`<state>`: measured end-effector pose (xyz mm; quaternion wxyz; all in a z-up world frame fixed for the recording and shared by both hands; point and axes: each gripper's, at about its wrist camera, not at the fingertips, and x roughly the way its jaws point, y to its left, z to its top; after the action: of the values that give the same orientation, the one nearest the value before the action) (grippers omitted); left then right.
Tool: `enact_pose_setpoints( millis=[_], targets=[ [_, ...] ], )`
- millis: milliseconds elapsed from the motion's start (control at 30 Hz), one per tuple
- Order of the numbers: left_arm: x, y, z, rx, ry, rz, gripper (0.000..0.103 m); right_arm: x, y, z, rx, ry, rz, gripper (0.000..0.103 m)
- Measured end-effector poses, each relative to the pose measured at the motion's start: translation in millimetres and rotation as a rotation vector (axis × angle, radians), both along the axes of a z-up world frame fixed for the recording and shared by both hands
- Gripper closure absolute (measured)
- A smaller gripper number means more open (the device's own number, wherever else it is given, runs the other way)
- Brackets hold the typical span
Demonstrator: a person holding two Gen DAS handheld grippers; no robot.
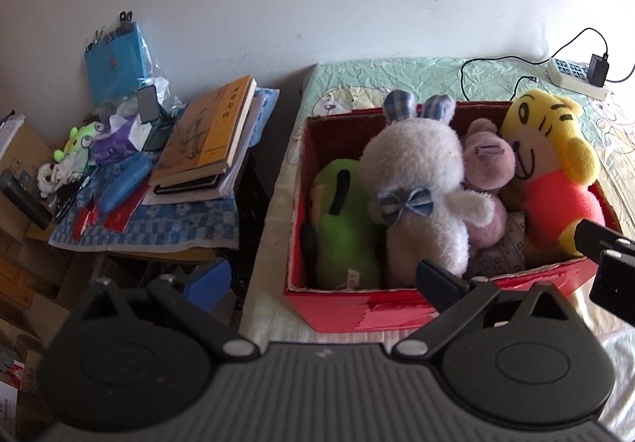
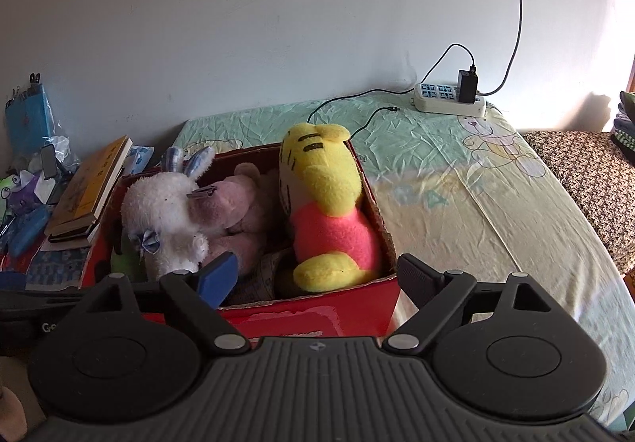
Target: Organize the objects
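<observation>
On the bed (image 2: 456, 203), we hold both grippers (image 1: 323, 279) (image 2: 317, 275) spread and empty near the red box (image 1: 357, 307), where the tiger (image 2: 325, 203), right, looks light and squashy, best pinched at its belly.

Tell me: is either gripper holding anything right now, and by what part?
Nothing is held. The left gripper and right gripper are both open, short of the red box.

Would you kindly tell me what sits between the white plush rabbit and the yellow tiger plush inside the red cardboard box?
A pink plush bear is wedged between the white plush rabbit and the yellow tiger plush in the red cardboard box, visible in both wrist views.
</observation>
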<state>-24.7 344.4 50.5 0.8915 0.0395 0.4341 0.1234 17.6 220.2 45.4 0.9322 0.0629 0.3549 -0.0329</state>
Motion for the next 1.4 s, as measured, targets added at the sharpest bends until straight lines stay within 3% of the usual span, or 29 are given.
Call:
enact_pose_setpoints(
  millis=[600,933,1400],
  targets=[
    [29,7,-7,-0.013,0.005,0.005,0.004,29,3,-3,-0.02,-0.026,0.025,0.014],
    [55,-3,-24,0.009,0.049,-0.023,0.004,57,-3,-23,0.023,0.034,0.036,0.018],
    [53,-1,-30,0.008,0.051,-0.009,0.004,57,-2,-26,0.035,0.046,0.067,0.02]
  ],
)
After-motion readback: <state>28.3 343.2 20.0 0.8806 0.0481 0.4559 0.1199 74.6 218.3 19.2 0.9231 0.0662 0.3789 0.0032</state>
